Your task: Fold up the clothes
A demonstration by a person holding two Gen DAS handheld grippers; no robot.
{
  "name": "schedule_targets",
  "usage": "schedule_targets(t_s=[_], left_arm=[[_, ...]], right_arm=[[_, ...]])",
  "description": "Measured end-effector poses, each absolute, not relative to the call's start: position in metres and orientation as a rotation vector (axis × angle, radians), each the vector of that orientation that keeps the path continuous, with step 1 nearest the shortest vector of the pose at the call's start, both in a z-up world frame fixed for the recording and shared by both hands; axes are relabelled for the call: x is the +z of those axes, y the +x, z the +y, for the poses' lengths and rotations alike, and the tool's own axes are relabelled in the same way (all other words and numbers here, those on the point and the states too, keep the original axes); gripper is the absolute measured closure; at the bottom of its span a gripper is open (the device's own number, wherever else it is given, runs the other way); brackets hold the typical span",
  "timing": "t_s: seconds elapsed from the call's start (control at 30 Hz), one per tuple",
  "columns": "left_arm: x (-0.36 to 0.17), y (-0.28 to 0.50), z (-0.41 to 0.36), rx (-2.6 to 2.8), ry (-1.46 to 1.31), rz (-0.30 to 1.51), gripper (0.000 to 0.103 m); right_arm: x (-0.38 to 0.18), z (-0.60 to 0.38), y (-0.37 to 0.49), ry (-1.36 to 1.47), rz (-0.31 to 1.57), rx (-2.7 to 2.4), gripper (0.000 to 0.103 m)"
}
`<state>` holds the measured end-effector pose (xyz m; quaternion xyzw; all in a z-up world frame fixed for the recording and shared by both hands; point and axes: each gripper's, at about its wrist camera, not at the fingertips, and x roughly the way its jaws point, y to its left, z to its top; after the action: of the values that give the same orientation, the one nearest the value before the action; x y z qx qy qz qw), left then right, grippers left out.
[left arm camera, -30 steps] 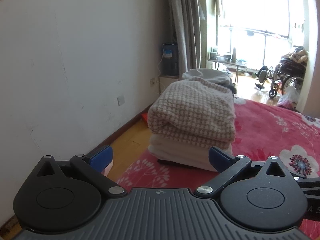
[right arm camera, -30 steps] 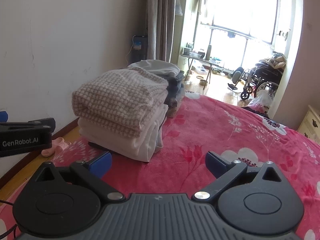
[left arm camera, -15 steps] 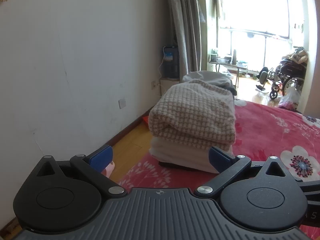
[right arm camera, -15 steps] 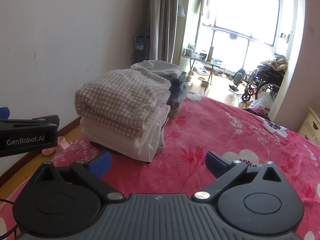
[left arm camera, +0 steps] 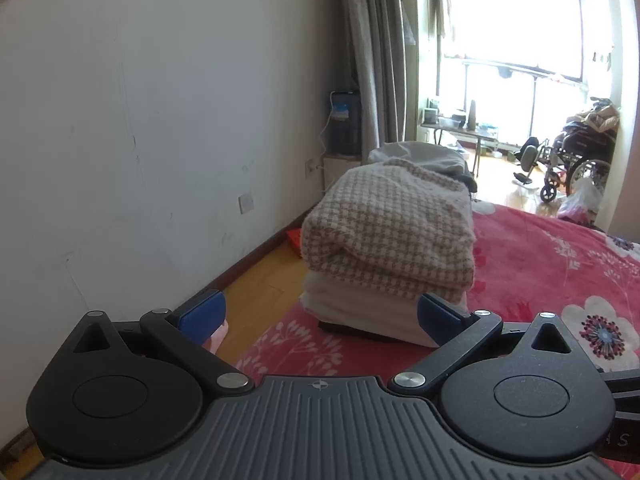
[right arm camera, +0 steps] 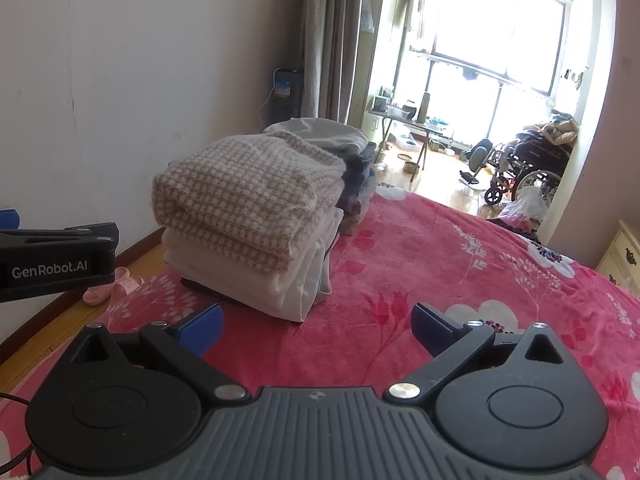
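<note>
The left gripper (left arm camera: pixel 320 316) fills the bottom of its own view, its blue-padded fingers (left arm camera: pixel 202 316) spread wide apart and holding nothing. The right gripper (right arm camera: pixel 318 326) sits likewise at the bottom of its frame, fingers (right arm camera: pixel 430 326) splayed and empty. The left gripper's side shows at the left edge of the right view.

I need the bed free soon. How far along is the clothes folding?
Done, by the look of it: a checked knit lies folded on cream clothes, with a grey and dark stack behind, all on the red blanket. In hand: nothing; left gripper and right gripper are both open and empty. Left: no unfolded clothes show here.
</note>
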<state>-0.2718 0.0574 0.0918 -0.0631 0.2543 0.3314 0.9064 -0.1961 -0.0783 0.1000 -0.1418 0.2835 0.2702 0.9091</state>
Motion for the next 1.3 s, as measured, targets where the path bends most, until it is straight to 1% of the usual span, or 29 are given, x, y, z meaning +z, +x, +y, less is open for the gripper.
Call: schedule_targets(t_s=[1.3], left_arm=[[0.0891, -0.2724, 0.0601, 0.679, -0.142, 0.542, 0.000]], right_arm=[[0.0937, -0.0730, -0.1936, -0.301, 0.622, 0.555, 0.000]])
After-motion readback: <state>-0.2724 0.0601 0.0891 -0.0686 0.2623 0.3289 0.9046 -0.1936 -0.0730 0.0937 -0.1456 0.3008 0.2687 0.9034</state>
